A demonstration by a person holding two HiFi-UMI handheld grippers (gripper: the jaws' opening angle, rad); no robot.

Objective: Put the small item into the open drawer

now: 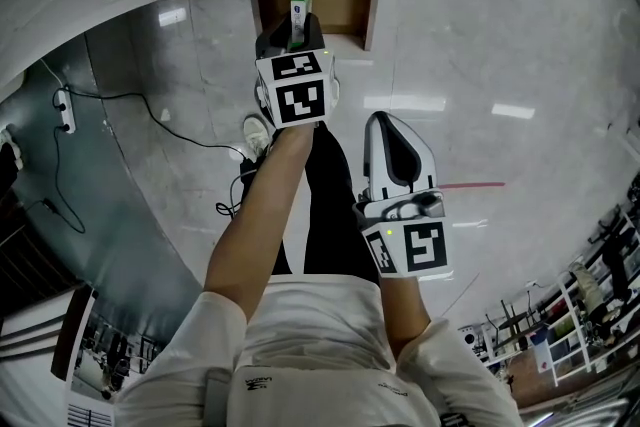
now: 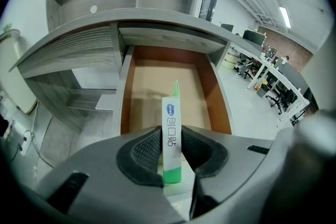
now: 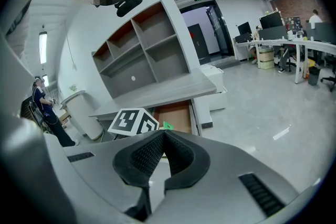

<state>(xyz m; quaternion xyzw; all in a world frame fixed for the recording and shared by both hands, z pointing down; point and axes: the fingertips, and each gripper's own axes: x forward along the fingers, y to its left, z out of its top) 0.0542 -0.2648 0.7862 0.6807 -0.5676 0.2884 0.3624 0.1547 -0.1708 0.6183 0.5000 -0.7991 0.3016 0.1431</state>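
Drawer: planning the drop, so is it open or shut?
Open: the drawer is pulled out from under the desktop, its tan floor showing beyond the held box.

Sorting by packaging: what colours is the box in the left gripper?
The box is white with a green end; the left gripper view shows it best.

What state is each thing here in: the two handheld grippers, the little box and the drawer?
Left gripper: shut on the box, pointing at the drawer.
Right gripper: shut, nothing between its jaws.
Box: upright, clamped between the left gripper's jaws, not yet set down in the drawer.
Drawer: pulled open, with nothing on the part of its floor that shows.
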